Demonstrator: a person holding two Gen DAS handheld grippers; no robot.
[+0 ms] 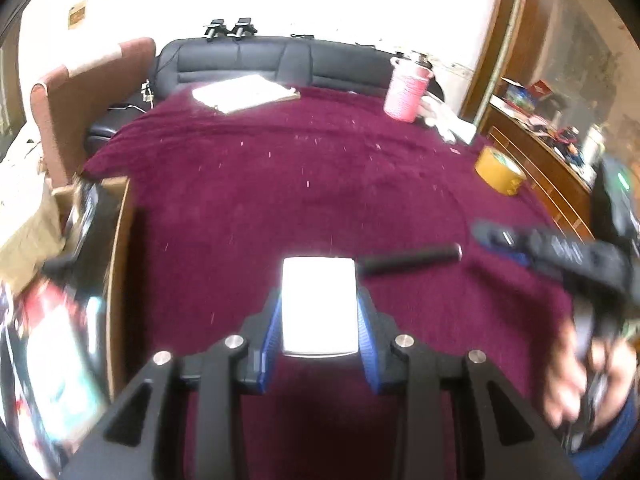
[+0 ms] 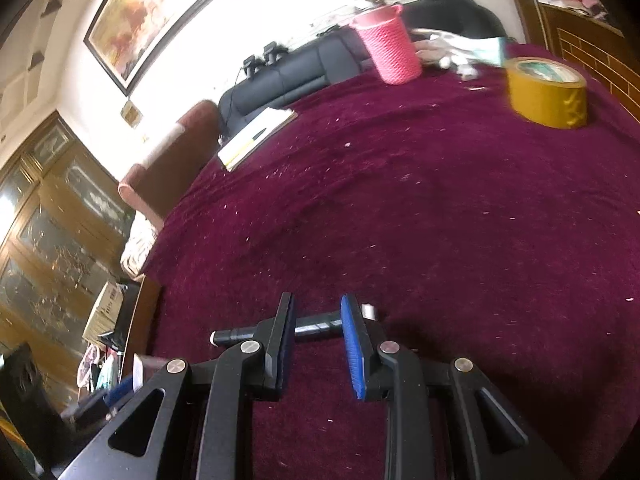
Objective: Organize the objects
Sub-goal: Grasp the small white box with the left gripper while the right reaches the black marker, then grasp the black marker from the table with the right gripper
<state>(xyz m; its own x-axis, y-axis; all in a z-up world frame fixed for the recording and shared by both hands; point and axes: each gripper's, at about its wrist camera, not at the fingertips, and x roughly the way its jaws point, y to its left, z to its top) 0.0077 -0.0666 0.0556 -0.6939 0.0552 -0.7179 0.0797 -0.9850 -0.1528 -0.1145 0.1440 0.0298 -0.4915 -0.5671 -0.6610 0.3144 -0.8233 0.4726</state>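
My left gripper [image 1: 319, 304] is shut on a flat, glaring white rectangular object [image 1: 319, 306] and holds it above the maroon cloth. A black marker [image 1: 412, 259] lies on the cloth just beyond it to the right. My right gripper [image 2: 318, 312] is open, its fingers on either side of the same black marker [image 2: 314, 326], which lies crosswise on the cloth. It also shows blurred at the right edge of the left wrist view [image 1: 540, 248]. A pink woven basket [image 1: 405, 94] [image 2: 387, 46] stands at the far side.
A yellow tape roll [image 1: 500, 171] [image 2: 546, 92] sits at the right of the maroon-covered table [image 1: 280, 184] [image 2: 420, 208]. A notepad [image 1: 244, 93] [image 2: 256, 136] lies at the far edge. A black sofa [image 1: 256, 60] stands behind. The table's left edge drops to clutter [image 1: 52, 340].
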